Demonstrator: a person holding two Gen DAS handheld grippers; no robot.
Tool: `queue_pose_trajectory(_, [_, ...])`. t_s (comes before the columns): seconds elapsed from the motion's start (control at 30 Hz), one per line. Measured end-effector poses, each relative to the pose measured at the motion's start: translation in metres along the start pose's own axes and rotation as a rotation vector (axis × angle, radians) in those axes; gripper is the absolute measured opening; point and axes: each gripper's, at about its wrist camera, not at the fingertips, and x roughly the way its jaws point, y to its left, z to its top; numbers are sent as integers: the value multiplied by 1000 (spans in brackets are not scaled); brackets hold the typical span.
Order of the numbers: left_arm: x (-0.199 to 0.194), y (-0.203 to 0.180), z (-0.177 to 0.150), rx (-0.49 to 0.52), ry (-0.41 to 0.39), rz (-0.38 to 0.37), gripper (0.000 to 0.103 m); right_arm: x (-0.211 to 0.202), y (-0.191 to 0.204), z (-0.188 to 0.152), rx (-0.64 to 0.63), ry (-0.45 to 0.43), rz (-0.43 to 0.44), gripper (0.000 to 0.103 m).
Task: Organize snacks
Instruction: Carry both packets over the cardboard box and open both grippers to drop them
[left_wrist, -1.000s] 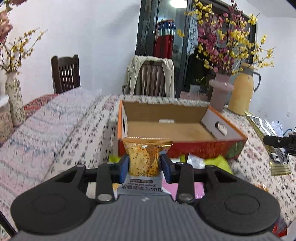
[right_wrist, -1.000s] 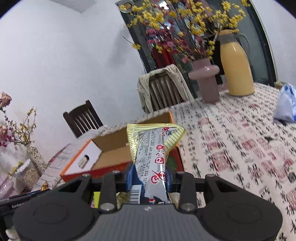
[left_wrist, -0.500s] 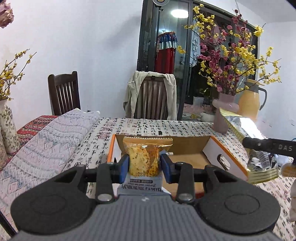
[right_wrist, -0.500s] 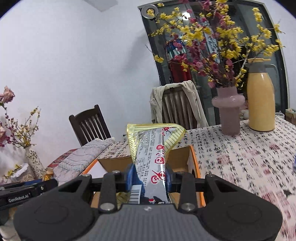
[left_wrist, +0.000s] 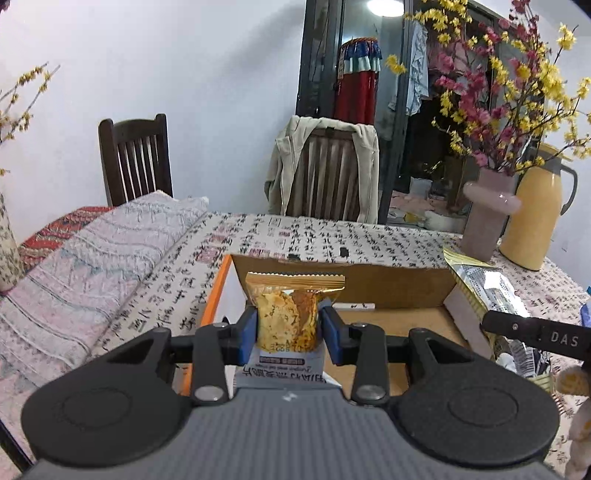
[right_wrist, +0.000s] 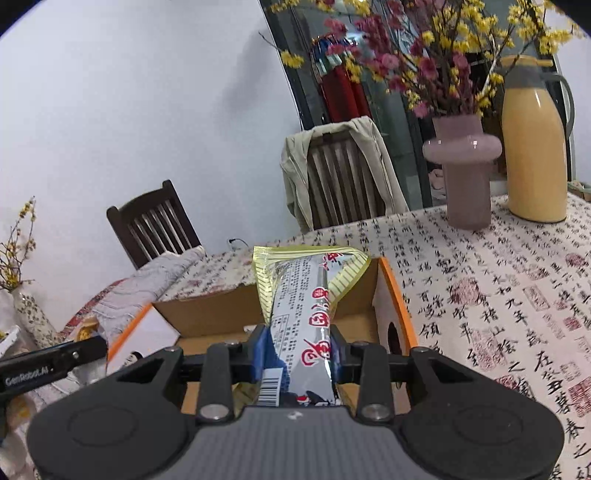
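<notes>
My left gripper (left_wrist: 288, 330) is shut on a small orange snack packet (left_wrist: 290, 312), held upright over the near left part of an open cardboard box (left_wrist: 391, 286) with orange sides. My right gripper (right_wrist: 297, 349) is shut on a long silver and yellow snack pack (right_wrist: 306, 306) with red characters, raised over the same box (right_wrist: 207, 314) near its right end. In the left wrist view that silver pack (left_wrist: 484, 291) and a black arm of the right gripper show at the right. The box floor that shows is bare brown cardboard.
The table carries a cloth (right_wrist: 498, 280) printed with black characters. A pink vase (right_wrist: 463, 166) of flowers and a yellow jug (right_wrist: 533, 147) stand at the far right. A folded quilt (left_wrist: 92, 251) lies left of the box. Two chairs (left_wrist: 136, 155) stand behind the table.
Both grippers moved forward over the box with their packets still held. The box now lies beneath them, and loose snacks seen in front of it have dropped out of view.
</notes>
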Motion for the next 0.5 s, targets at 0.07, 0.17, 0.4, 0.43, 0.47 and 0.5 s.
queue_pose_trajectory(0.07, [8, -2, -4, 19, 27, -3, 38, 6, -2, -3, -2, 15, -6, 32])
queue_pose_trajectory(0.17, [10, 0, -7, 8, 35, -19, 39, 8, -1, -5, -7, 27, -11, 33])
queue_pose_trajectory(0.4, [-16, 5, -7, -36, -86, -18, 103, -3, -11, -5, 39, -23, -44, 101])
queue_pose_trajectory(0.43, [-19, 5, -7, -39, -97, -12, 103, -6, -12, -5, 51, -40, -41, 103])
queue_pose_trajectory(0.47, [-20, 5, -6, -38, -98, -7, 103, -9, -14, -4, 60, -52, -35, 103])
queue_pose_trajectory(0.5, [-20, 5, -6, -40, -98, -4, 103, -11, -15, -3, 67, -60, -32, 103])
